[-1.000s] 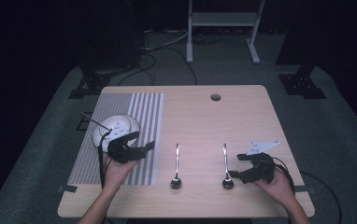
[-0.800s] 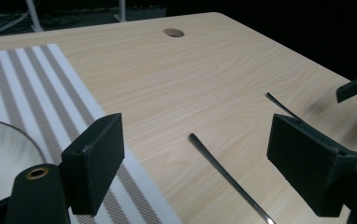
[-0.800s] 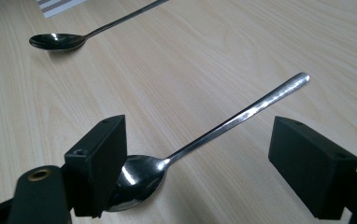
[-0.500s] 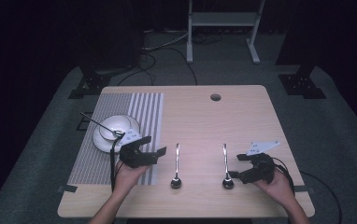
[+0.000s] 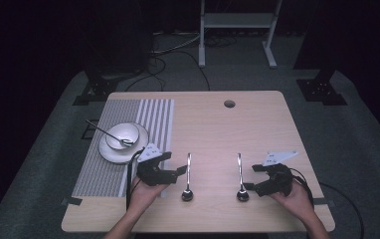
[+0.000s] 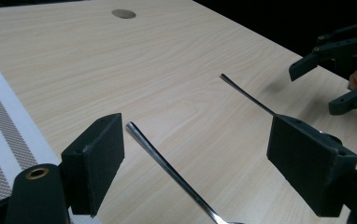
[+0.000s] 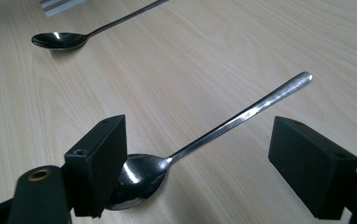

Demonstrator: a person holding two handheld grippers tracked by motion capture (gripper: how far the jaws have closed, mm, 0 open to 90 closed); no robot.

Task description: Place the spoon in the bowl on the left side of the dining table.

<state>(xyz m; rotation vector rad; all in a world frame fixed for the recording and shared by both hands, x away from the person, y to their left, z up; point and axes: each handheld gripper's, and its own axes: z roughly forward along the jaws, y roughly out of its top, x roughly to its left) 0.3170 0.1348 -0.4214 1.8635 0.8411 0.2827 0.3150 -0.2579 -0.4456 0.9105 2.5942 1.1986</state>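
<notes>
- Two spoons lie flat on the worktop (image 5: 257,124), side by side and apart, handles pointing away from the person and bowls toward them.
- The left spoon (image 5: 188,175) lies just right of the left gripper (image 5: 180,171). In the left gripper view its handle (image 6: 167,169) runs lengthwise up between the two fingers (image 6: 95,161), nearer the left-hand one and touching neither.
- The left gripper's fingers are spread wide and hold nothing. To grasp, they would likely have to drop and close across the thin handle.
- The right spoon (image 5: 239,178) lies just left of the right gripper (image 5: 249,186). Its bowl (image 7: 141,175) sits close against the left-hand finger (image 7: 99,163); contact is unclear.
- The right gripper's fingers are likewise wide apart and empty, the handle angling up between them.
- Left of the left spoon, a plate (image 5: 109,151) with a bowl (image 5: 122,135) rests on a striped mat (image 5: 143,112).
</notes>
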